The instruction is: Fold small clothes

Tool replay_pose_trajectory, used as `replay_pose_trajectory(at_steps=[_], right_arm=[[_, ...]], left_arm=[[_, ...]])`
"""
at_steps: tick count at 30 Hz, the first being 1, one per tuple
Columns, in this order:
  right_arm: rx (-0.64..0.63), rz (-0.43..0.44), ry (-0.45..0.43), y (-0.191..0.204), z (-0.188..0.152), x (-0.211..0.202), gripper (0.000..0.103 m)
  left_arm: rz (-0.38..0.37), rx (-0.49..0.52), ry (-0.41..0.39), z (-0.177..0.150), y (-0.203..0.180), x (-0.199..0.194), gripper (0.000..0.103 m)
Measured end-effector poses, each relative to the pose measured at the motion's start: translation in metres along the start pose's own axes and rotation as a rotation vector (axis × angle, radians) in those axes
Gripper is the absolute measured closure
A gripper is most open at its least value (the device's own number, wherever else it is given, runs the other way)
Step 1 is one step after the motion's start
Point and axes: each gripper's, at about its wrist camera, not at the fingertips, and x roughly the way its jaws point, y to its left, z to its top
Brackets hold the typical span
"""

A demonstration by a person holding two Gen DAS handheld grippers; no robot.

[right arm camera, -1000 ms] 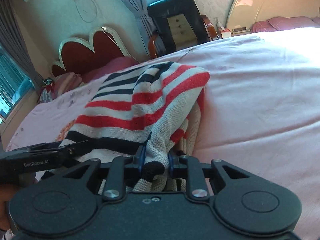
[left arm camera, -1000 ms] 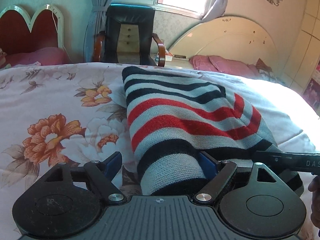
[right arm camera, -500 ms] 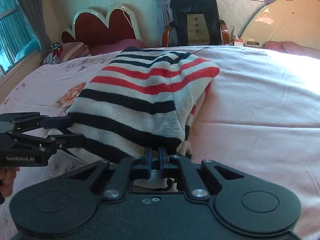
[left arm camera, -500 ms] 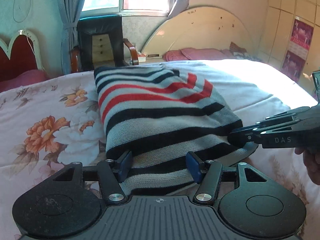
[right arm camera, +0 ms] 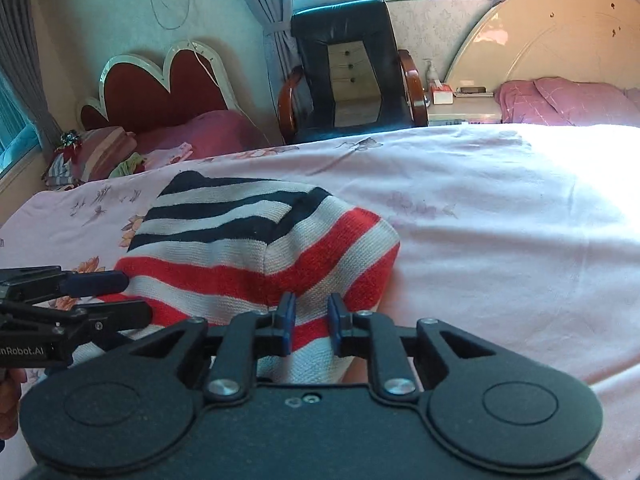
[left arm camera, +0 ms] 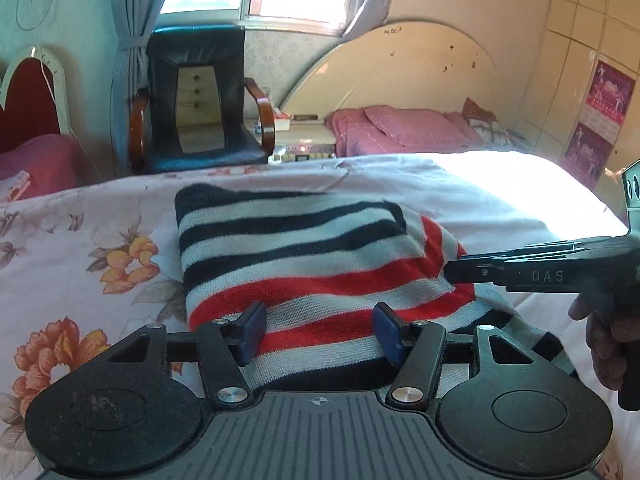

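Observation:
A striped knit sweater, in black, white and red, lies folded on the floral bedsheet. My left gripper is open, its blue pads wide apart over the sweater's near edge. My right gripper has its pads slightly apart over the sweater's near right corner, with knit fabric showing between them. The right gripper also shows in the left wrist view, at the sweater's right edge. The left gripper shows in the right wrist view at the sweater's left edge.
A black armchair stands beyond the bed's far edge, beside a nightstand. A second bed with pink bedding is at back right. A red headboard and pillows are at back left. Sunlit sheet spreads right.
Both grippers carried the sweater's near edge forward, leaving it folded shorter with the red stripes now nearest. The right gripper's pads have parted slightly. The left gripper opened wider.

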Motion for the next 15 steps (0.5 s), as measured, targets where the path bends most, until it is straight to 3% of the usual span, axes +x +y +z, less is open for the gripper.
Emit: replay_pose_trajectory(at_steps=[2, 4, 6, 8, 15], right_arm=[[-0.018, -0.02, -0.052, 0.001, 0.003, -0.007, 0.078], [0.012, -0.068, -0.056, -0.007, 0.009, 0.001, 0.075], [0.043, -0.063, -0.035, -0.016, 0.014, 0.016, 0.075], [0.037, -0.079, 0.042, -0.02, 0.011, 0.037, 0.075], [0.044, -0.08, 0.009, -0.022, 0.001, 0.02, 0.071]], left_arm=[[0.022, -0.024, -0.032, 0.008, 0.007, -0.001, 0.044], [0.037, -0.075, -0.019, 0.013, 0.019, 0.01, 0.044], [0.028, -0.094, 0.026, 0.012, 0.025, 0.026, 0.044], [0.057, -0.03, 0.056, 0.007, 0.017, 0.038, 0.043], [0.111, 0.057, 0.053, 0.007, -0.002, 0.034, 0.039]])
